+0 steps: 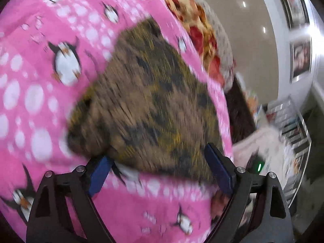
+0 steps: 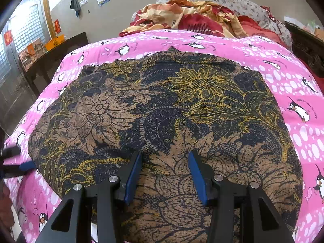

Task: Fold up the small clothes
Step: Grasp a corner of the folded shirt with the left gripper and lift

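A brown, navy and yellow floral garment (image 2: 166, 109) lies spread flat on a pink penguin-print bedsheet (image 2: 283, 64). My right gripper (image 2: 165, 174) is open, its blue-padded fingers hovering over the garment's near edge with nothing between them. My left gripper (image 1: 160, 172) is open at the garment's (image 1: 145, 101) corner, wide apart around the cloth edge; the view is motion-blurred. The left gripper also shows at the far left of the right wrist view (image 2: 18, 162), beside the garment's left corner.
A crumpled red and cream blanket (image 2: 194, 18) and a floral pillow (image 2: 232, 0) lie at the bed's head. A dark wooden table (image 2: 60, 46) with boxes and an orange basin stands left. Dark furniture (image 2: 305, 46) stands right of the bed.
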Available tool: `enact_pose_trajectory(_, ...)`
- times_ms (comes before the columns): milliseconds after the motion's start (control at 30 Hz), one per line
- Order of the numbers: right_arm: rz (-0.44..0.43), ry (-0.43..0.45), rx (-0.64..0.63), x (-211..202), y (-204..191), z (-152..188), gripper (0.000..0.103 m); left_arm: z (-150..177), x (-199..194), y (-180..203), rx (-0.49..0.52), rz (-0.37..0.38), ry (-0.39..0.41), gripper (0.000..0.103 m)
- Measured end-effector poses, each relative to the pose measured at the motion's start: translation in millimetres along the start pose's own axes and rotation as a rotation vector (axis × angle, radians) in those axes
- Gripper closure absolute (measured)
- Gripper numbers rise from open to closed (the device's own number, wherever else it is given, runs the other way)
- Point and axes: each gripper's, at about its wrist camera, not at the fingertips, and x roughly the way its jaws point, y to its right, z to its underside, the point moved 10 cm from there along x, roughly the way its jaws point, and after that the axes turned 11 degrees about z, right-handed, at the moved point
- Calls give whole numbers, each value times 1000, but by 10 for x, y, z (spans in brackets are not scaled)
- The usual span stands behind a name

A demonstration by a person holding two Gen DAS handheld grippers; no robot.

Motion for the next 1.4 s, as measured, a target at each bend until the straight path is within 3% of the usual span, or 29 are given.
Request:
enact_pose_trajectory(133, 1, 0, -1, 2, -1, 1, 56, -171, -233, -76, -11, -32, 142, 18)
enact_pose_trajectory(200, 1, 0, 0, 1, -2, 3, 56, -157, -253, -77, 17, -43, 150, 18)
enact_pose_trajectory(300, -2, 0, 1, 4, -4, 1, 56, -44, -90, -58, 46, -47, 87, 18)
enact_pose_trajectory(433, -1, 0, 2, 12, -8, 3, 56, 77, 101, 140, 92, 40, -12, 18)
enact_pose_trajectory(500, -2, 0, 2, 11, -1, 4, 56, -120, -2, 43, 96, -9, 57, 18)
enact_pose_trajectory(600, 0, 2, -1, 10, -5, 6, 56, -336, -167, -189, 6, -49, 141, 18)
enact_pose_trajectory(733, -1, 2, 1, 14, 9, 7, 56, -93, 21, 52, 100, -3, 11, 18)
enact_pose_trajectory(800, -1, 1, 1, 13, -1, 8, 56, -95, 19, 85, 148, -21, 18, 18)
enact_pose_trajectory(867, 1, 2, 1, 10, -7, 9, 56, -259, -103, -108, 84, -68, 92, 18)
enact_pose_trajectory(900, 1, 2, 1, 9, -5, 9, 56, -303, -119, -188, 24, -51, 105, 18)
enact_pose_trajectory(967, 0, 2, 2, 8, -6, 10, 56, -297, -85, -145, 21, -24, 77, 18)
enact_pose_trajectory(1067, 0, 2, 2, 7, -8, 11, 56, -122, 79, -21, 63, 7, -28, 18)
enact_pose_trajectory(1133, 1, 2, 1, 8, -8, 11, 56, -142, 5, -63, 64, 10, -13, 18)
enact_pose_trajectory(1267, 4, 2, -2, 12, -4, 12, 56, -212, -87, -173, -40, 30, 39, 26)
enact_pose_trajectory(1367, 13, 1, -8, 16, -9, 20, 56, -166, -39, -230, -33, -48, 17, 45)
enact_pose_trajectory(1400, 19, 0, -12, 17, -12, 22, 56, -181, -52, -268, -44, -54, 20, 56)
